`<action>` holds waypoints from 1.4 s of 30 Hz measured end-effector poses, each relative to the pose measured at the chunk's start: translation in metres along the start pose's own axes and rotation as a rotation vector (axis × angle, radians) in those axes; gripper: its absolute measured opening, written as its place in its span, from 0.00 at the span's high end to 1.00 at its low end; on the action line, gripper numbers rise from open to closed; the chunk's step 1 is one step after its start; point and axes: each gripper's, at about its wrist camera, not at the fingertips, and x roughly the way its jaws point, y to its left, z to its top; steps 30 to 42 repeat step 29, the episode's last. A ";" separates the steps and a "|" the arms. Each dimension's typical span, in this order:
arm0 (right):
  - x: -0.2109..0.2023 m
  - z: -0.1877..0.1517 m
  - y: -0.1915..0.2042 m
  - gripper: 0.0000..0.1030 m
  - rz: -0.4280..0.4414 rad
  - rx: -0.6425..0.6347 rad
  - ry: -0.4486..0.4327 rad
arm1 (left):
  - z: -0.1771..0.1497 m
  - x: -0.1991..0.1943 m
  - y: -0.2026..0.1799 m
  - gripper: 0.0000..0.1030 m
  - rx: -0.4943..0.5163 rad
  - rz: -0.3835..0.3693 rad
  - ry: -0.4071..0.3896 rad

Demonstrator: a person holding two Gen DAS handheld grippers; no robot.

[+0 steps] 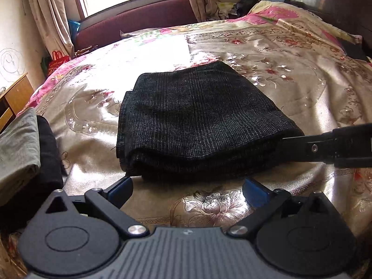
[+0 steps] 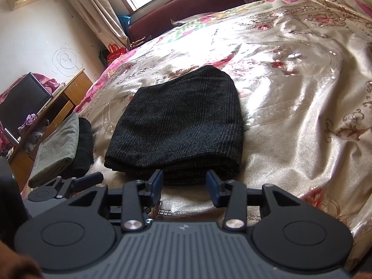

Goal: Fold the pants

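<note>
Dark checked pants (image 1: 200,121) (image 2: 176,127) lie folded into a thick, roughly square stack on the flowered satin bedspread (image 1: 290,81) (image 2: 302,116). My left gripper (image 1: 189,187) is open wide just short of the stack's near edge, one blue pad near its left corner, nothing between the pads. One of its fingers (image 2: 89,178) shows low on the left in the right wrist view. My right gripper (image 2: 186,179) (image 1: 286,140) stands half spread at the near right part of the fold. The fabric edge shows in the gap, and neither pad presses on it.
A folded grey-green garment (image 1: 18,148) (image 2: 55,148) and a black one (image 1: 48,153) (image 2: 82,144) lie at the bed's left edge. Beyond them a wooden desk (image 2: 67,97) carries a dark monitor (image 2: 23,102). A maroon sofa back (image 1: 139,21) and curtains stand under the window.
</note>
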 end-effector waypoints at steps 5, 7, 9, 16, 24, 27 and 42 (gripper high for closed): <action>0.002 -0.003 -0.001 0.57 -0.007 -0.014 0.026 | 0.000 0.001 0.003 0.00 -0.017 0.010 0.007; 0.003 -0.004 0.001 0.57 -0.014 -0.034 0.032 | 0.000 0.003 0.004 0.00 -0.025 0.016 0.011; 0.004 -0.006 0.003 0.57 -0.026 -0.048 0.036 | -0.001 0.003 0.006 0.00 -0.031 0.013 0.014; 0.006 -0.007 0.001 0.57 -0.026 -0.048 0.051 | -0.001 0.003 0.006 0.00 -0.034 0.013 0.015; 0.007 -0.008 0.001 0.57 -0.026 -0.050 0.061 | -0.001 0.003 0.007 0.00 -0.039 0.007 0.013; 0.008 -0.008 0.001 0.57 -0.026 -0.051 0.063 | -0.001 0.003 0.008 0.00 -0.039 0.008 0.013; 0.008 -0.008 0.000 0.57 -0.025 -0.050 0.064 | -0.001 0.003 0.008 0.00 -0.040 0.006 0.012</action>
